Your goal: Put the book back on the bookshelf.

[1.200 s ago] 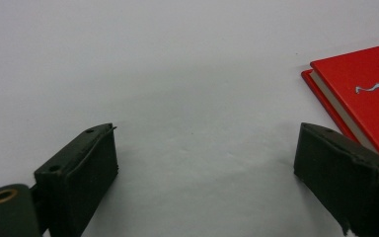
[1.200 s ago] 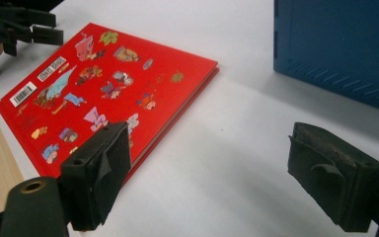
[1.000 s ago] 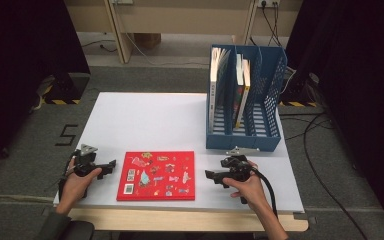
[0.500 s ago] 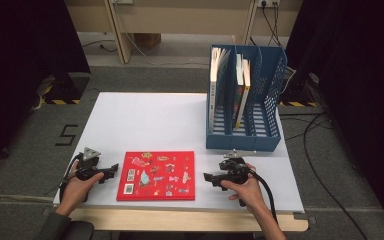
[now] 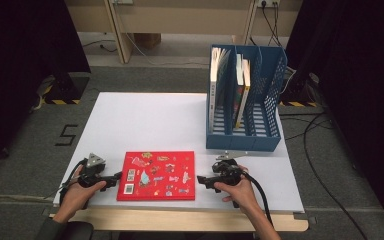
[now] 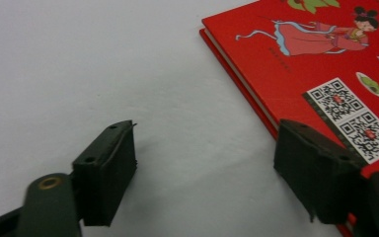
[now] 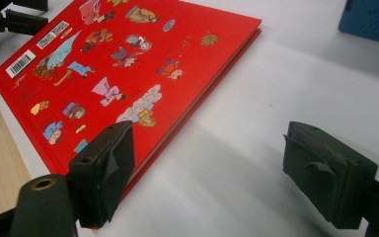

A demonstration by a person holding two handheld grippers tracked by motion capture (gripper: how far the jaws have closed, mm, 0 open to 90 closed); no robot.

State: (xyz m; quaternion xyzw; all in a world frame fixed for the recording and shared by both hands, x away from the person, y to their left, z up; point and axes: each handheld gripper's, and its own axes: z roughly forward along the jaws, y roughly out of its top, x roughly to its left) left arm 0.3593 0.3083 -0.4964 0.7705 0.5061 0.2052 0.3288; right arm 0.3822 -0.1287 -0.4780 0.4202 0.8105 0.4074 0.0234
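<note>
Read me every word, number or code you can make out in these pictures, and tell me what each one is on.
"5": a dark numeral marked on the grey floor left of the table.
QR codes: two on the red book cover, patterns only, no letters legible.
Barcode and white label: on the same cover, digits too small to read.
Dark print beside the robed figure: too blurred to read.
Books in the blue file rack: no legible titles.

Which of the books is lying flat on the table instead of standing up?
The red book, between the two hand-held grippers at the table's near edge. The other books stand upright in the blue file rack at the far right.
</note>
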